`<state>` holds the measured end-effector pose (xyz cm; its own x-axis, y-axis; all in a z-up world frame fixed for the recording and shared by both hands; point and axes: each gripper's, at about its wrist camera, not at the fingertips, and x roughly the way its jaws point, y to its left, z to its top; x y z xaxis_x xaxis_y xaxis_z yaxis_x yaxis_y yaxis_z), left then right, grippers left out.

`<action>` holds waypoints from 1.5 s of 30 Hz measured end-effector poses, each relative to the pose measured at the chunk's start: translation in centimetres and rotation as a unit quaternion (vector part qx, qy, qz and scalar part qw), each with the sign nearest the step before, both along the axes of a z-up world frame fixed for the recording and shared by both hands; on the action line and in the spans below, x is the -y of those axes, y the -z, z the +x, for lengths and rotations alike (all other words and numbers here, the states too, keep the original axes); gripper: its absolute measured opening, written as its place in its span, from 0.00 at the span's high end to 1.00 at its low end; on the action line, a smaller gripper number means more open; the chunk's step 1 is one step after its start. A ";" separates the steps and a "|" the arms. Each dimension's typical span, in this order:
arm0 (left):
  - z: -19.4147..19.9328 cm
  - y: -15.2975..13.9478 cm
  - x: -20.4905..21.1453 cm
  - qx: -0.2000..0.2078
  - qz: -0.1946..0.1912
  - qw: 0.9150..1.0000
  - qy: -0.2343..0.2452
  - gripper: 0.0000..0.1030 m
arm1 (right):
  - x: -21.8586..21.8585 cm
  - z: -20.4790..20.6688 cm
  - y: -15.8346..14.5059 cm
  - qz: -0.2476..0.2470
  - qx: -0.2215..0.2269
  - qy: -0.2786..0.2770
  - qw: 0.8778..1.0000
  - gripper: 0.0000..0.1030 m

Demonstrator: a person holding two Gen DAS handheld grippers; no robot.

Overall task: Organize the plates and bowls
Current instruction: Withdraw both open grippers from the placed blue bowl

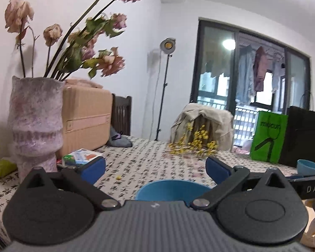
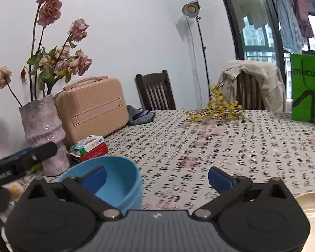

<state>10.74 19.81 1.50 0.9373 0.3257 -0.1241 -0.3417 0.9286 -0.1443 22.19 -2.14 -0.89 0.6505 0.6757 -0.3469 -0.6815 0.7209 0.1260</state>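
Both claws stand wide, nothing between the pads. Your left gripper [image 1: 155, 169] hangs just above the round blue plastic bowl [image 1: 172, 190], whose rim shows between and below the blue pads — not touching. Your right gripper [image 2: 157, 178] has that same blue bowl [image 2: 117, 180] under its left finger; there it reads as nested in a second blue bowl, the lower rim just showing. The stack sits near the table's [image 2: 220, 142] left edge, just beside the mottled pink ceramic vase [image 2: 43, 134] of dried roses.

A smaller blue bowl [image 1: 308, 167] sits toward the far right edge, in front of the black paper bag [image 1: 302, 136]. A cream round plate [image 2: 313, 210] lies at the near right — material hard to tell.

Handling, as a judgement: the blue bowls look light and stiff, smooth-walled, so likely slippery. Pinch the rim, one pad inside and one outside. The plate, if ceramic, will be heavier and chip-prone — take it at the edge. Mind the vase close by; it looks easy to topple.
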 end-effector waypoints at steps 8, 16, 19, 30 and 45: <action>0.7 -0.5 2.4 0.009 0.009 0.999 0.031 0.00 | 4.1 0.4 -0.4 0.007 0.019 0.045 0.999 0.00; 2.5 -0.8 4.6 0.009 0.005 0.998 0.060 0.00 | 7.7 1.0 -1.1 0.017 0.030 0.080 0.996 0.00; 3.2 -1.1 5.3 0.006 0.004 0.998 0.068 0.00 | 9.0 1.3 -1.3 0.021 0.030 0.092 0.995 0.00; 6.8 -1.8 7.7 -0.002 -0.008 0.994 0.106 0.00 | 13.4 3.4 -1.7 0.028 0.035 0.138 0.989 0.00; 13.0 -2.5 11.8 -0.020 -0.033 0.989 0.142 0.00 | 18.6 7.0 -1.5 0.033 0.030 0.187 0.981 0.00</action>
<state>23.73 8.05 4.03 0.9837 0.0390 -0.1758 -0.0744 0.9770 -0.1997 29.19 -20.76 0.59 0.8753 0.4056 -0.2634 -0.3783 0.9135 0.1494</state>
